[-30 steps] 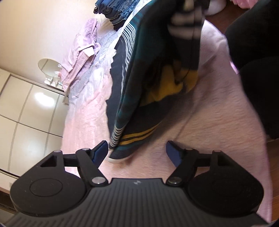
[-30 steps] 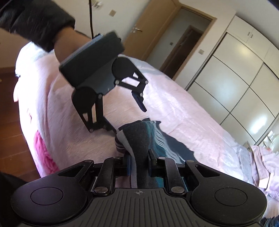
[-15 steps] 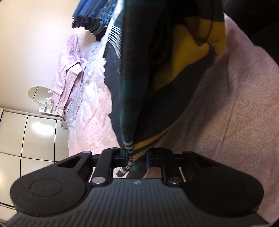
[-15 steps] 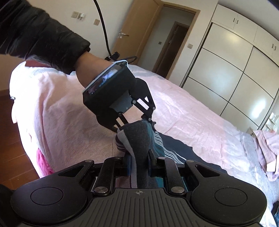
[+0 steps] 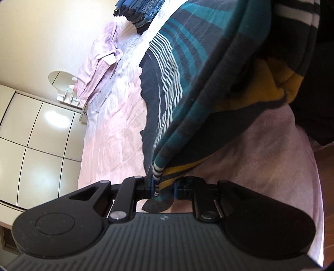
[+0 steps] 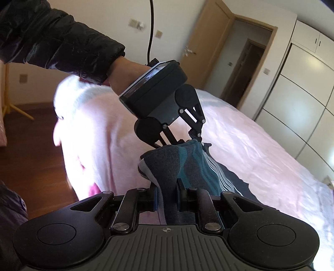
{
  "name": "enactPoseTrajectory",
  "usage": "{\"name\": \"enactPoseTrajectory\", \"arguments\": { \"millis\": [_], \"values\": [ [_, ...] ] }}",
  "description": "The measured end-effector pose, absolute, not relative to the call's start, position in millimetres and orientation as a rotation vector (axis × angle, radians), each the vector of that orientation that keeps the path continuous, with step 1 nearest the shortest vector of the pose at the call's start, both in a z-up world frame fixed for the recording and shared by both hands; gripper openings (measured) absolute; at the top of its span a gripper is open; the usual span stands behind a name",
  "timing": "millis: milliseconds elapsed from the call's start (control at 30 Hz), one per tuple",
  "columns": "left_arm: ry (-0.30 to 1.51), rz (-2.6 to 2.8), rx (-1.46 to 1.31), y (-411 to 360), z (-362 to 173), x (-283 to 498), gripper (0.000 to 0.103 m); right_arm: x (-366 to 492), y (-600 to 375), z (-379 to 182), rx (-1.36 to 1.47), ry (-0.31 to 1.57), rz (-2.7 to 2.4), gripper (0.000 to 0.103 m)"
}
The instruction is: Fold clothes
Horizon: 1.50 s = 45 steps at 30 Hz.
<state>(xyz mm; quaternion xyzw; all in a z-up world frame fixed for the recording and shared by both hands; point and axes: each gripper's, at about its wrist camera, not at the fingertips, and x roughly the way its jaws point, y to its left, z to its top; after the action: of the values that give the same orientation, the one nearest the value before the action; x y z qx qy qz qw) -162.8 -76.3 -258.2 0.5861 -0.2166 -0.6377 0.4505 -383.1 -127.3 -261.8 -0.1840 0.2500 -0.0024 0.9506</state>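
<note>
Striped sweater [image 5: 194,87] filled most of the left wrist view, a soft knit banded in teal, charcoal, thin white lines and a mustard patch, part of it lifted off the pink bedspread [image 5: 117,133] and part trailing flat across it. The left gripper [image 5: 163,188] had its blue pads pressed together on a ribbed, yellow-striped edge of the sweater, with a dark flap of cloth hanging below them. Farther along the bed lay a crumpled lilac garment [image 5: 100,64] and a stack of folded dark-blue clothes [image 5: 137,12], beside glossy wardrobe doors [image 5: 41,133]. In the right wrist view, the right gripper [image 6: 167,198] pinched another corner of the same sweater [image 6: 173,162], the thick fabric bunched up between its fingers, and just beyond it the left gripper [image 6: 195,137] showed, held by a hand [image 6: 123,75] in a black quilted sleeve [image 6: 56,37], gripping the cloth close by. Judging from this, the garment was being raised by two corners held near each other; the next move likely called for drawing them apart to spread it flat before a fold.
</note>
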Motion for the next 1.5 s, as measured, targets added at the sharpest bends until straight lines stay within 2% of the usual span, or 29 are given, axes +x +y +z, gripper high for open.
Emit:
{"name": "enactPoseTrajectory", "arguments": {
  "millis": [267, 400, 533, 633, 767, 867, 1000, 1167, 1300, 1367, 1433, 1500],
  "values": [
    [-0.733, -1.586, 1.41, -172, -177, -225, 0.014, -429, -190, -218, -0.135, 0.272, -0.229, 0.015],
    [-0.836, -1.637, 1.421, -241, -161, -279, 0.015, -474, -245, -212, 0.044, 0.155, -0.386, 0.015],
    [-0.903, -1.717, 1.471, -307, -188, -332, 0.015, -518, -296, -224, 0.222, 0.08, -0.511, 0.015],
    [-0.914, -1.785, 1.544, -350, -231, -364, 0.016, -547, -334, -249, 0.388, 0.061, -0.586, 0.015],
    [-0.889, -1.865, 1.627, -386, -291, -389, 0.017, -579, -381, -297, 0.674, 0.059, -0.675, 0.015],
    [-0.934, -1.883, 1.608, -391, -306, -396, 0.019, -613, -404, -324, 0.841, 0.052, -0.719, 0.015],
    [-0.827, -1.965, 1.517, -411, -299, -385, 0.018, -633, -413, -338, 0.934, 0.005, -0.723, 0.015],
    [-0.826, -1.957, 1.427, -398, -285, -392, 0.018, -632, -408, -313, 0.873, -0.056, -0.726, 0.015],
    [-0.735, -1.994, 1.47, -408, -296, -394, 0.026, -634, -416, -329, 0.974, 0.007, -0.772, 0.015],
    [-0.646, -2.002, 1.424, -417, -285, -393, 0.04, -642, -420, -344, 1.057, -0.018, -0.79, 0.017],
    [-0.577, -1.991, 1.363, -422, -269, -381, 0.042, -650, -414, -343, 1.061, -0.024, -0.824, 0.032],
    [-0.512, -1.976, 1.302, -426, -252, -369, 0.042, -658, -407, -336, 1.032, -0.021, -0.872, 0.036]
  ]
}}
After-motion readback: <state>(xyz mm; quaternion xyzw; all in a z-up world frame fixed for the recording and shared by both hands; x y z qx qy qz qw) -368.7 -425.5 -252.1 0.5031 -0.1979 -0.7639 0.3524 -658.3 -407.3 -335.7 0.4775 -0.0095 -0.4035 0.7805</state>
